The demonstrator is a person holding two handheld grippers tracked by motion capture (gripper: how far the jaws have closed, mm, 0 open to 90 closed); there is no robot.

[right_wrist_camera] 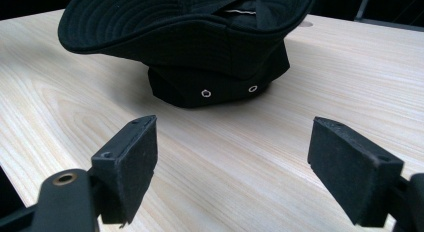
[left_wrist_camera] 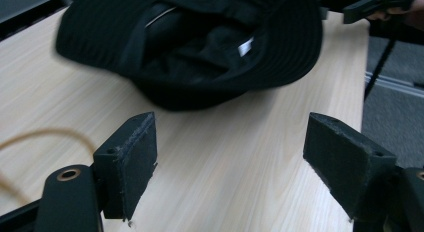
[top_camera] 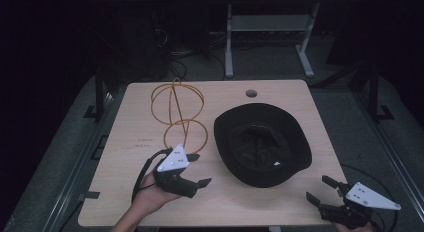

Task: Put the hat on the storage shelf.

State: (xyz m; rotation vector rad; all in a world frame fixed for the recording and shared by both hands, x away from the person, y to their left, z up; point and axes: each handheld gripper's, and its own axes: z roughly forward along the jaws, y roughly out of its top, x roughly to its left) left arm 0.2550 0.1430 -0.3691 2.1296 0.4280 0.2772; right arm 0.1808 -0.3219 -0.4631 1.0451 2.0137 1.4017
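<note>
Black brimmed hat lies upside down on the light wood surface, crown down and opening up, right of centre in the high view. A small white label shows inside the crown; in the right gripper view two metal eyelets sit in the crown wall and the brim flares out above them, clear of the wood on the near side. An orange wire frame of joined hoops stands on the surface just left of the hat, apart from it; a blurred strand of it crosses the lower left corner of the left gripper view. Left gripper is held in the person's hand over the near half of the surface, between the wire frame and the hat brim and pointing toward the hat; jaws stand wide apart with bare wood between the pads, nothing gripped. In its own view the hat lies ahead, not touched. Right gripper sits at the near right corner of the surface, aimed at the hat's near right side, apart from the brim; jaws likewise spread wide and empty. A round cable hole sits near the far edge. Grey floor and the legs of another desk lie beyond, in dim light.
</note>
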